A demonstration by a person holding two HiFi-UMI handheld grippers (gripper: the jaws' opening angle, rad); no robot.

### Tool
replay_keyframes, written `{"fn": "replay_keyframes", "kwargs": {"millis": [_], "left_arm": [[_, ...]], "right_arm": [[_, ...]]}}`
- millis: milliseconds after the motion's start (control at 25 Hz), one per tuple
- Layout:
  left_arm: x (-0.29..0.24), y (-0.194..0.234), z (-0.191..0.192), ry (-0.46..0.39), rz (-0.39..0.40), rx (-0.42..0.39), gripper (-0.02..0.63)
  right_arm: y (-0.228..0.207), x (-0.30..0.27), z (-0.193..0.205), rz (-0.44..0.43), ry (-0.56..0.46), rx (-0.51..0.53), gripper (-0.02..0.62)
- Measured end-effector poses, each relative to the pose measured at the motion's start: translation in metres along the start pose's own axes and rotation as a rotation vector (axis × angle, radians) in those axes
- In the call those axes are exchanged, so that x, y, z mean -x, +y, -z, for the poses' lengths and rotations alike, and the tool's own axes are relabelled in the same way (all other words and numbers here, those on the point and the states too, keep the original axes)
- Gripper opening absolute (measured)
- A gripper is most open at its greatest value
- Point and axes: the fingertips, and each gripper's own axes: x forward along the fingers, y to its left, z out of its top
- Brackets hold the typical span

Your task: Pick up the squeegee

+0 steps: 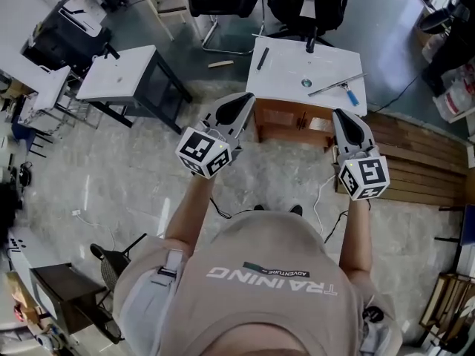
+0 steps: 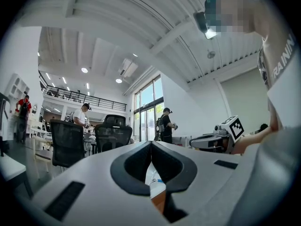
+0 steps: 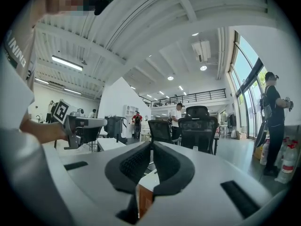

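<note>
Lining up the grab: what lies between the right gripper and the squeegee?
Nothing. In the head view only a bare strip of white table separates the right gripper from the squeegee; the small round item lies off that line.

Squeegee [image 1: 338, 86] on right of table [image 1: 286, 71], pen [image 1: 262, 58] on its left, chair [image 1: 308, 2] behind, second table [image 1: 119, 71] further left

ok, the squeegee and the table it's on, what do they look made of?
Squeegee: thin grey bar with a dull sheen, likely metal. The blue handle end is probably plastic. Any rubber strip is too small to make out.
Table: the top is plain white and smooth, likely laminate or painted board. The front under it is brown with a wood look; solid or veneer can't be told.
</note>
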Motion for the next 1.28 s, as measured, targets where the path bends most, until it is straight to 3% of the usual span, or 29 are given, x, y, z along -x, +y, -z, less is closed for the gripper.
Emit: {"fn": "replay_keyframes", "kwargs": {"millis": [360, 840, 1280], "left_arm": [[0.016, 0.027, 0.009, 0.003, -0.009, 0.021, 0.012], [0.033, 0.046, 0.038, 0.024, 0.021, 0.068, 0.012], [-0.007, 0.089, 0.051, 0.028, -0.002, 0.055, 0.012]], "right_arm": [[0.015, -0.015, -0.012, 0.047, -0.019, 0.007, 0.034], [0.048, -0.037, 0.025, 0.044, 0.078, -0.015, 0.034], [0.009, -0.09, 0.036, 0.04, 0.044, -0.036, 0.034]]}}
